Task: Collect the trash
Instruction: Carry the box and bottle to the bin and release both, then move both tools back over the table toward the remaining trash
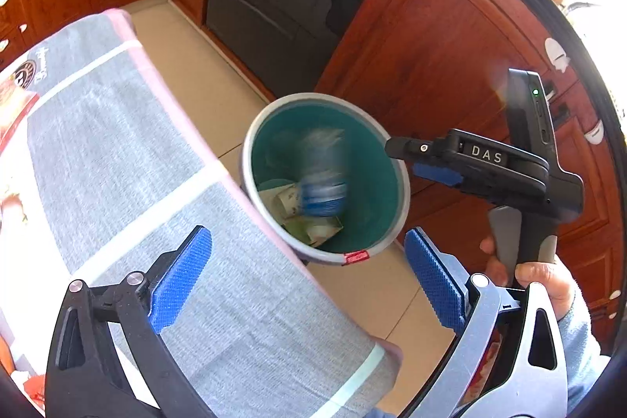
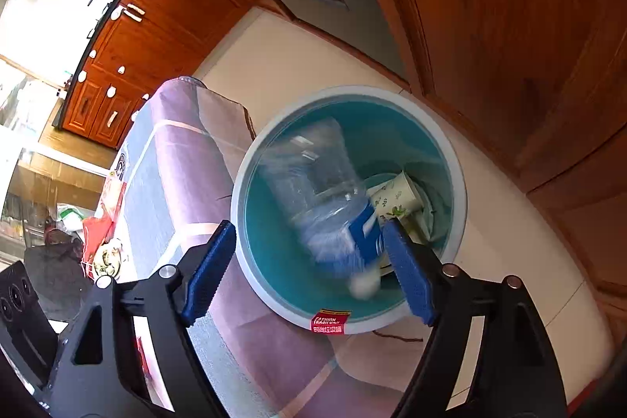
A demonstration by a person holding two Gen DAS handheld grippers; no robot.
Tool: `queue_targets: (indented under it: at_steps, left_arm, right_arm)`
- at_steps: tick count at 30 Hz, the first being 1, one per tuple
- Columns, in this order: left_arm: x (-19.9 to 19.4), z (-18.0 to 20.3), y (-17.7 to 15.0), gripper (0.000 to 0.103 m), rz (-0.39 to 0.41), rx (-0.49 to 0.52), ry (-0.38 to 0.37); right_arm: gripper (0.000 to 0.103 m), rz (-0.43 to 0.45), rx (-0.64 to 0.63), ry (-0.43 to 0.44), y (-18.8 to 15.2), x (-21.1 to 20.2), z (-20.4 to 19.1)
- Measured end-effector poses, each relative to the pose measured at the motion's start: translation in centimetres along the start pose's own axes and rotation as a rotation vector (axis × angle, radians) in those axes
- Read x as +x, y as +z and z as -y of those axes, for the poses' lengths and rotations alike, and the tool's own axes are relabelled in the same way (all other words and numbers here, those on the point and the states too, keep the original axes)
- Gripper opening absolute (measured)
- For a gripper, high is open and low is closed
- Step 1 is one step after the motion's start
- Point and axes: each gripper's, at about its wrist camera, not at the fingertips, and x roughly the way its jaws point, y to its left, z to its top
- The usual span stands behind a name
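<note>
A round bin with a grey rim [image 1: 274, 104] [image 2: 460, 183] and teal inside stands on the floor beside the table. A clear plastic bottle with a blue label [image 1: 323, 175] [image 2: 325, 198] is blurred in mid-air inside the bin's mouth, free of both grippers. A paper cup [image 2: 395, 200] and other paper trash [image 1: 309, 228] lie at the bottom. My right gripper [image 2: 309, 269] [image 1: 407, 159] is open and empty right above the bin. My left gripper [image 1: 309, 277] is open and empty, over the table edge near the bin.
A table with a grey and pink cloth [image 1: 117, 143] [image 2: 188, 159] stands left of the bin, with red packets [image 2: 98, 226] at its far end. Wooden cabinets [image 1: 450, 46] and a dark oven [image 1: 282, 6] stand behind the bin. The floor is beige tile [image 1: 196, 73].
</note>
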Motion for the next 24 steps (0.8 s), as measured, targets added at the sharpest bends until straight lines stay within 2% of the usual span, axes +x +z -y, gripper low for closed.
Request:
queue_targets:
  at_steps: [6,10,12,24]
  left_arm:
    - [-1.3,-1.0,-1.6,0.099,0.005,-0.032,-0.003]
    - [-2.4,-2.1,-2.6,0.099,0.011,-0.051,-0.002]
    - [-3.2,-2.8,-3.2,0.099,0.017,-0.061,-0.001]
    - [-8.8,-7.2,-7.7,0.099,0.077,-0.143,0.025]
  right_arm:
    - [0.083,-0.019,-0.009,-0.032,-0.9,-0.1,-0.9]
    - [0.083,-0.043,0.003,-0.043,-1.6,0.3,-1.6]
    - [0.087,-0.056,0.008,-0.043,-2.0,0.4,-2.1]
    - [0.087,-0.072,-0.084,-0.031,-5.3,-0.4,-8.2]
